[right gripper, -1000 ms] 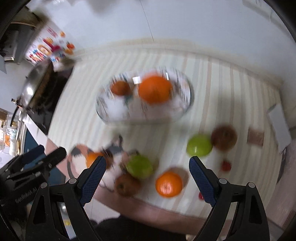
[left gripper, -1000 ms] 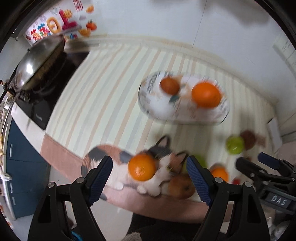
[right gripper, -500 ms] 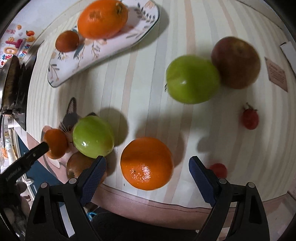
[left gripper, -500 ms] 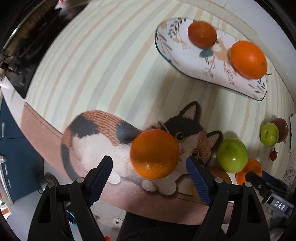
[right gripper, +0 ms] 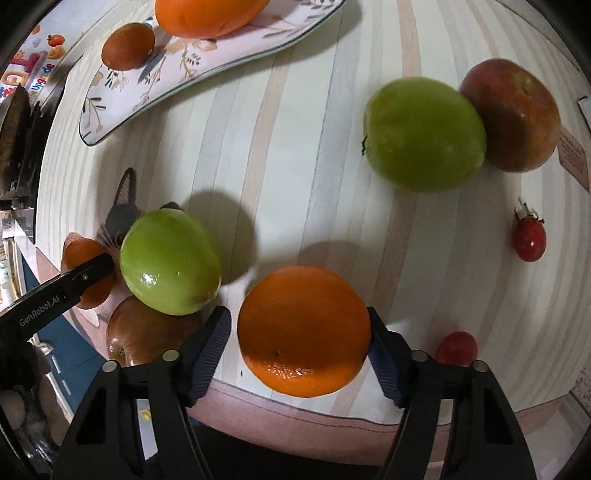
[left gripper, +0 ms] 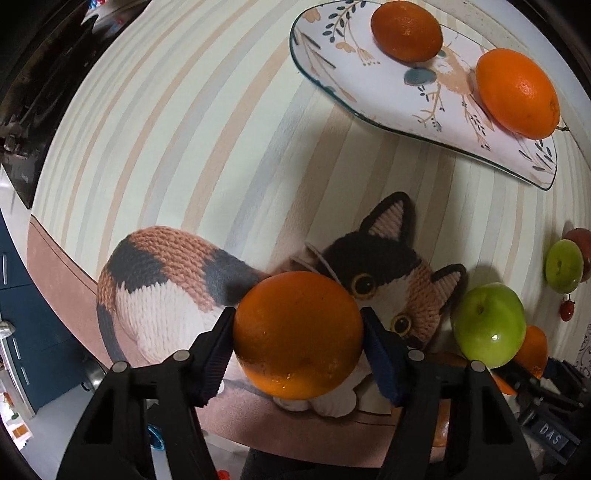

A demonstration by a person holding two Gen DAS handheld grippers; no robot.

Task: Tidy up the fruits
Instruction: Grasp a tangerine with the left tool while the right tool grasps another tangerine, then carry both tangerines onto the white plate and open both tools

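Left gripper [left gripper: 297, 338]: its two dark ribbed pads sit against both sides of a round orange fruit [left gripper: 297, 336], closed onto it; the fruit fills the gap between the jaws, over the knitted calico cat printed on the striped mat [left gripper: 166, 122].
Right gripper [right gripper: 299, 338]: its right pad touches a second round orange [right gripper: 303, 330]; a thin gap shows at the left pad, so a full grip cannot be told. This orange rests on the mat near its pink front border.
Left of the right jaws: a shiny green apple [right gripper: 170, 261] just beside the left pad, with a reddish-brown apple [right gripper: 142, 336] below it, touching it.
Right of the right jaws: a small red cherry tomato [right gripper: 456, 347] close behind the right finger, another stemmed cherry tomato [right gripper: 530, 240] further out.
Ahead of the right jaws: a second green apple [right gripper: 424, 134] pressed against a dull red apple [right gripper: 511, 116].
Far ahead of both: a white oval floral plate with a dark rim [left gripper: 347, 99], carrying a large orange [left gripper: 517, 98] and a smaller dark orange tangerine [left gripper: 406, 31], well apart from each other.
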